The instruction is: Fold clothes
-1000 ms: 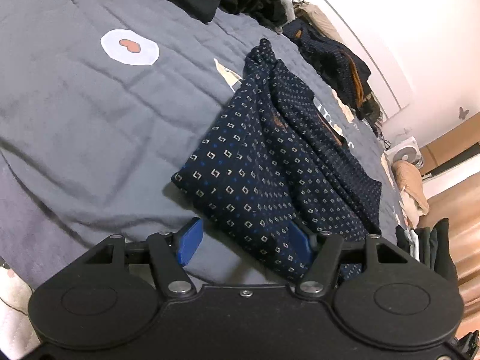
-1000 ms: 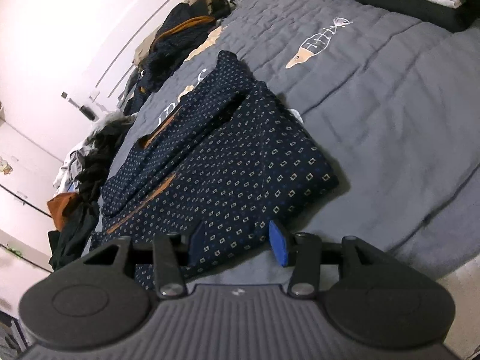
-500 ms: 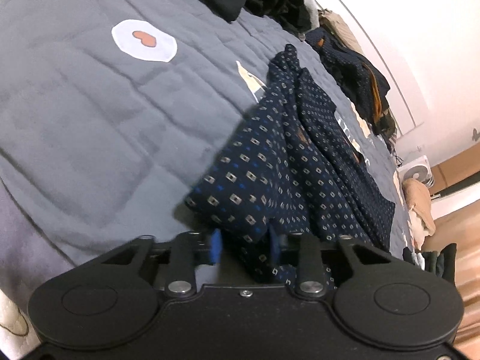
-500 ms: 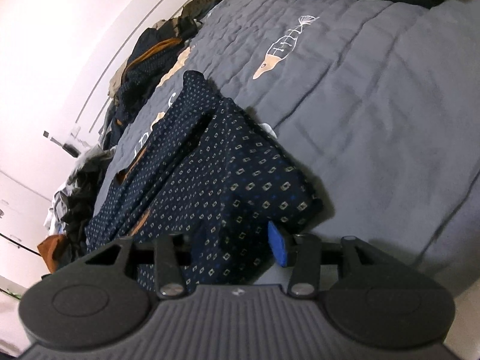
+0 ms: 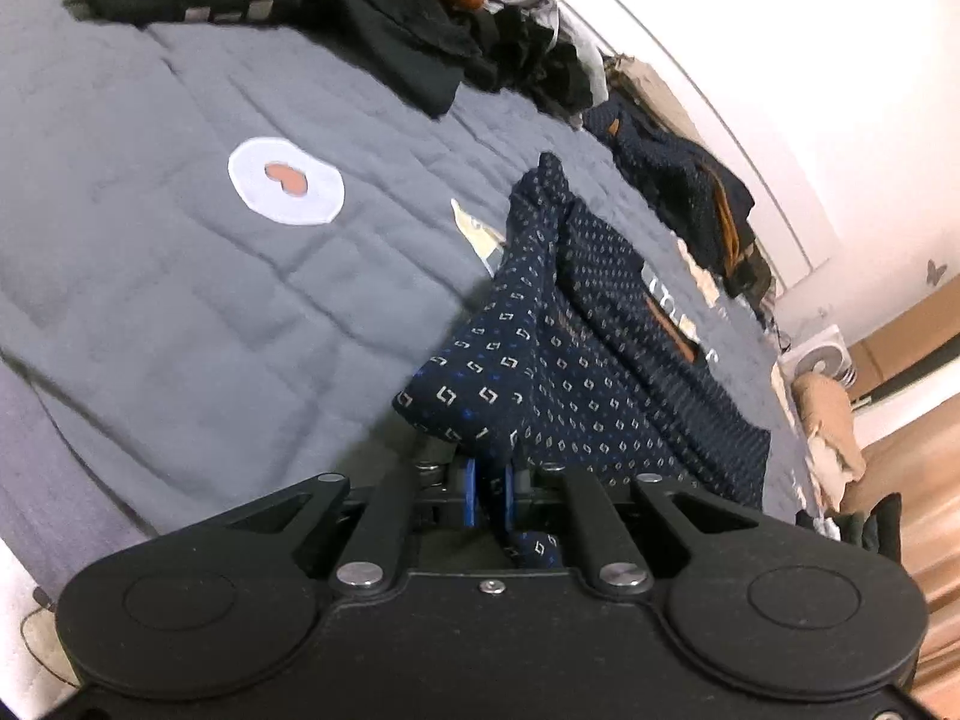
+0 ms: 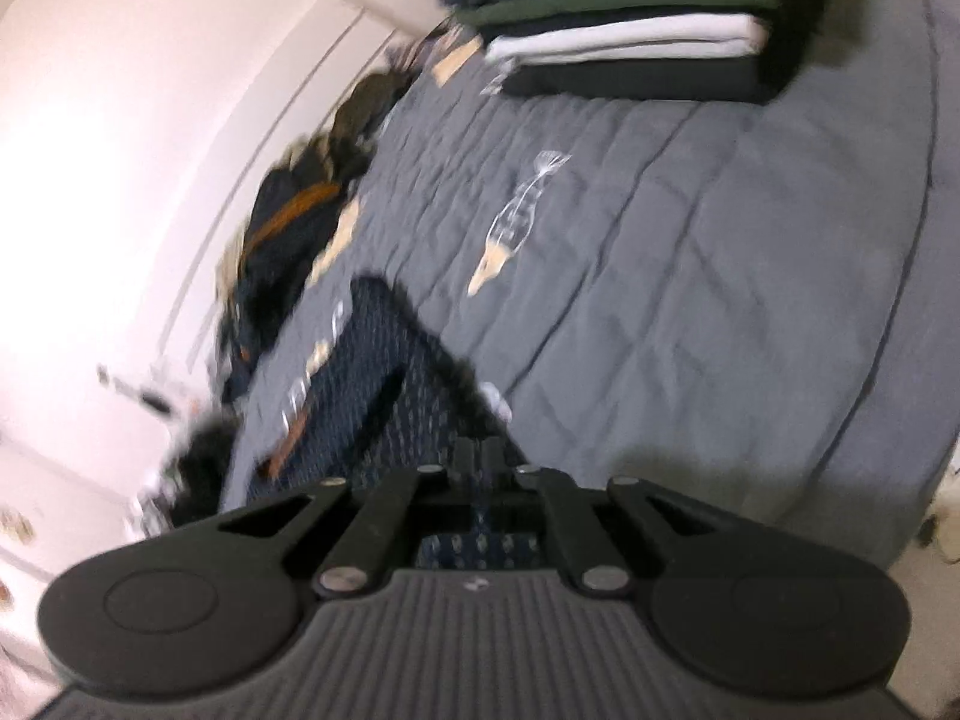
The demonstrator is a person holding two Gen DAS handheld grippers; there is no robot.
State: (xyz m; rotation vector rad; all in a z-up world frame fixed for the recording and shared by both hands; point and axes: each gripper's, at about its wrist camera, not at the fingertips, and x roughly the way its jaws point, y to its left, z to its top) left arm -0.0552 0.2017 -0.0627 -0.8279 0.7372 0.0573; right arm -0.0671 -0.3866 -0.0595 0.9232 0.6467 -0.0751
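Observation:
A navy shirt with small diamond print point(image 5: 600, 372) lies on the grey quilt point(image 5: 180, 312). Its near corner is lifted and bunched. My left gripper point(image 5: 487, 486) is shut on that corner, with cloth pinched between the blue pads. In the blurred right wrist view the same shirt point(image 6: 372, 372) runs away from the gripper towards the upper left. My right gripper point(image 6: 477, 462) is shut on the shirt's other near corner, and printed cloth shows just behind its fingers.
A heap of dark unfolded clothes point(image 5: 360, 18) fills the far end of the bed. Another navy garment point(image 5: 678, 192) lies by the wall. A stack of folded clothes point(image 6: 630, 30) sits at the far right. A white fan point(image 5: 819, 357) stands beyond the bed.
Both grippers have gone from open, one at each near corner of the shirt, to shut on it. The left corner has risen off the quilt. The right view has swung and blurred.

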